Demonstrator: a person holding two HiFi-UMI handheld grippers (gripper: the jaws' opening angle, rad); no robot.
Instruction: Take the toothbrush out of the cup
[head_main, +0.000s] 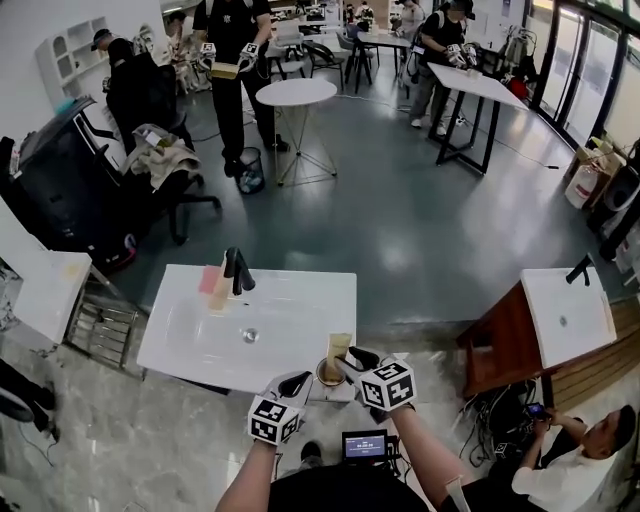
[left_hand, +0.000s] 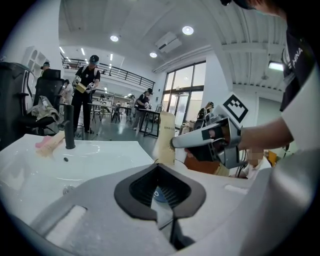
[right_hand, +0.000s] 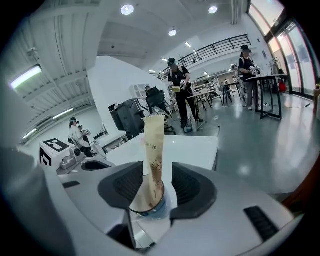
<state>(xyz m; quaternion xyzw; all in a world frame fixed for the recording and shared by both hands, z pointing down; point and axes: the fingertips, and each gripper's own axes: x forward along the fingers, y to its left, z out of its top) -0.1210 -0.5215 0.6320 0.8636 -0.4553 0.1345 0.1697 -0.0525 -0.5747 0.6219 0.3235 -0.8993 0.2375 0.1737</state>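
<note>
A clear cup with a blue band (head_main: 328, 376) (right_hand: 150, 206) stands on the front right corner of the white washbasin (head_main: 190, 345). A toothbrush in a tall beige paper wrapper (head_main: 340, 348) (right_hand: 153, 145) (left_hand: 165, 136) stands upright in it. My right gripper (head_main: 346, 362) (right_hand: 158, 187) is open, with one pad on each side of the wrapper just above the cup's rim. My left gripper (head_main: 301, 383) (left_hand: 161, 193) comes in from the left at the cup's base. Its pads are closed on the cup, and a bit of the blue band shows between them.
A black tap (head_main: 235, 270) and a pink object (head_main: 210, 280) stand at the basin's far edge. A second basin on a wooden stand (head_main: 565, 315) is to the right, with a seated person (head_main: 570, 470) below it. Beyond are people, a round table (head_main: 296, 93) and an office chair (head_main: 170, 165).
</note>
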